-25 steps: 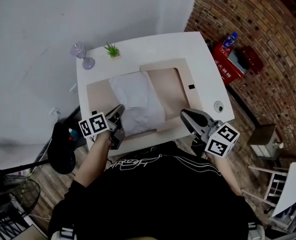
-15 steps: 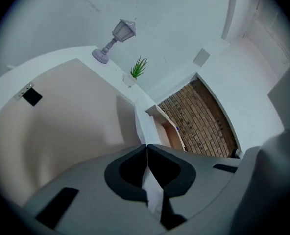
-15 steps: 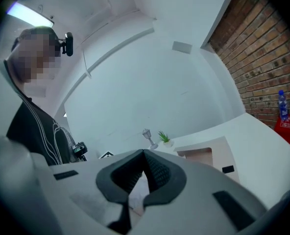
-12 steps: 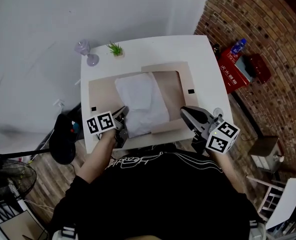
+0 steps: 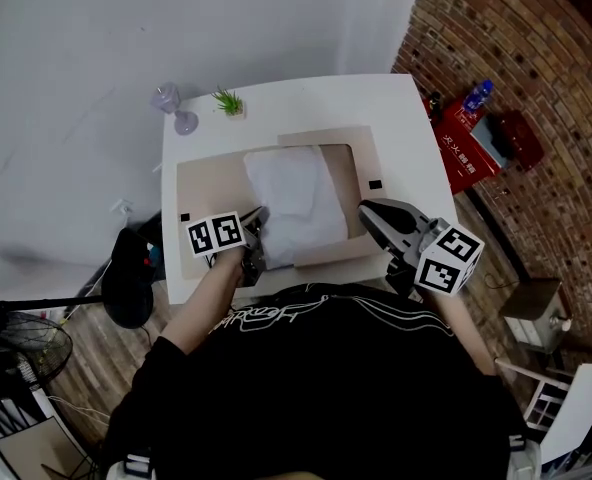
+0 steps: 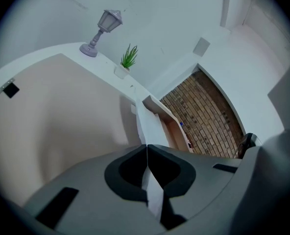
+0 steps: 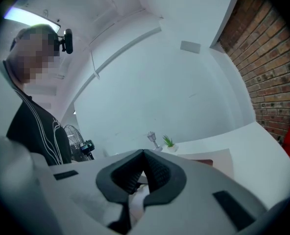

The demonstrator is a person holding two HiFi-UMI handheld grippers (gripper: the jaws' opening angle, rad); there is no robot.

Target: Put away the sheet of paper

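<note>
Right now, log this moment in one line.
left claw: shut on paper | right claw: shut | paper: over folder

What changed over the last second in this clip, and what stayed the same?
The left tool, shut on the sheet of paper, moved right and slid the sheet further across the beige folder, toward its raised flap. The right tool, apparently shut on that flap's edge, came up slightly. Nothing was taken hold of or let go. The lamp and plant stayed put.
</note>
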